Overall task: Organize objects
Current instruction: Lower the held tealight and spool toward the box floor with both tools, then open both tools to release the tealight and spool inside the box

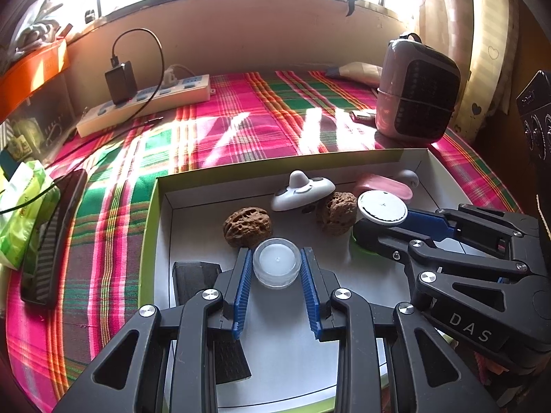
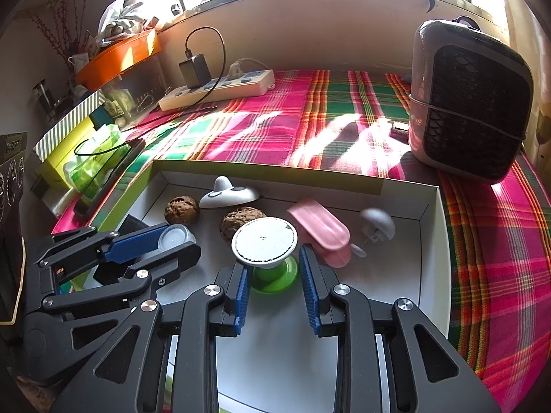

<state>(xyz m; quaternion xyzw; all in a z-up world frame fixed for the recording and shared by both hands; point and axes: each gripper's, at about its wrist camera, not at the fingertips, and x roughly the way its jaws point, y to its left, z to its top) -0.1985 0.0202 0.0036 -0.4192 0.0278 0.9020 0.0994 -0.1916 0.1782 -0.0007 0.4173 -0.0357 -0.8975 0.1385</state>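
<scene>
A shallow white box (image 1: 165,206) (image 2: 430,241) on the plaid cloth holds small items. My left gripper (image 1: 275,258) brackets a small clear round jar (image 1: 276,266) (image 2: 176,235); its blue pads stand beside the jar with slim gaps, open. My right gripper (image 2: 273,261) (image 1: 389,222) is open around a green-based stand with a round white top (image 2: 264,241) (image 1: 382,207). Two walnuts (image 1: 247,226) (image 1: 336,211), a grey-white toy (image 1: 302,192), a pink piece (image 2: 320,237) and a white knob (image 2: 377,223) lie behind.
A black block (image 1: 194,275) lies at the box's left. A small heater (image 2: 471,103) stands far right, a power strip with charger (image 1: 144,103) far left. A phone (image 1: 51,234) and green tissue pack (image 1: 20,206) lie left of the box.
</scene>
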